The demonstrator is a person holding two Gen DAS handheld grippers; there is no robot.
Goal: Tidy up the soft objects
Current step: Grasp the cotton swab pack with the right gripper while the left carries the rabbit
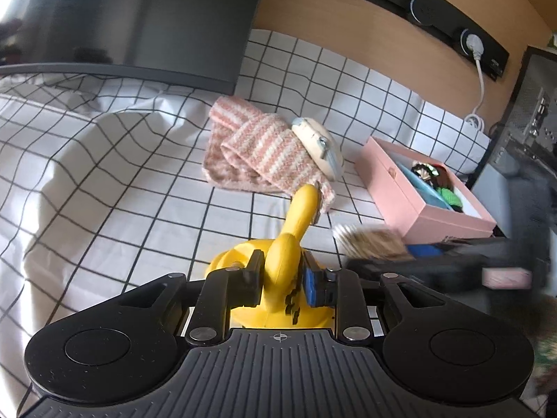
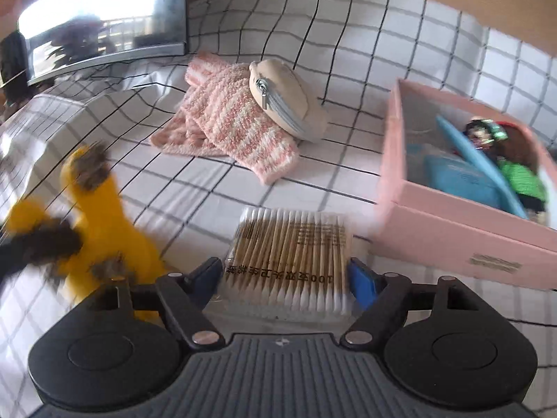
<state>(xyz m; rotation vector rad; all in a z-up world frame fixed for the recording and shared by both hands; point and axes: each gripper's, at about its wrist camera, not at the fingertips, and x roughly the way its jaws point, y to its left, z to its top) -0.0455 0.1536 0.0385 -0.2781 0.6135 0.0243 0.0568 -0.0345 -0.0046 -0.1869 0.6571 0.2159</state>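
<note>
My left gripper (image 1: 283,284) is shut on a yellow plush toy (image 1: 292,244) and holds it above the checked cloth; the toy shows blurred at the left of the right wrist view (image 2: 101,216). My right gripper (image 2: 285,278) is shut on a clear pack of cotton swabs (image 2: 289,254), seen blurred in the left wrist view (image 1: 372,242). A pink-and-white knitted cloth (image 1: 257,153) (image 2: 226,118) lies on the table with a beige zip pouch (image 1: 318,146) (image 2: 289,104) resting on it. An open pink box (image 1: 428,188) (image 2: 452,233) stands at the right, holding a blue item and a doll.
A white cloth with a black grid (image 1: 122,174) (image 2: 348,52) covers the table. A dark monitor (image 1: 139,17) (image 2: 104,17) stands at the back left. A wooden wall with a black socket strip (image 1: 417,10) and a white cable is behind. A dark case (image 1: 529,122) stands at the far right.
</note>
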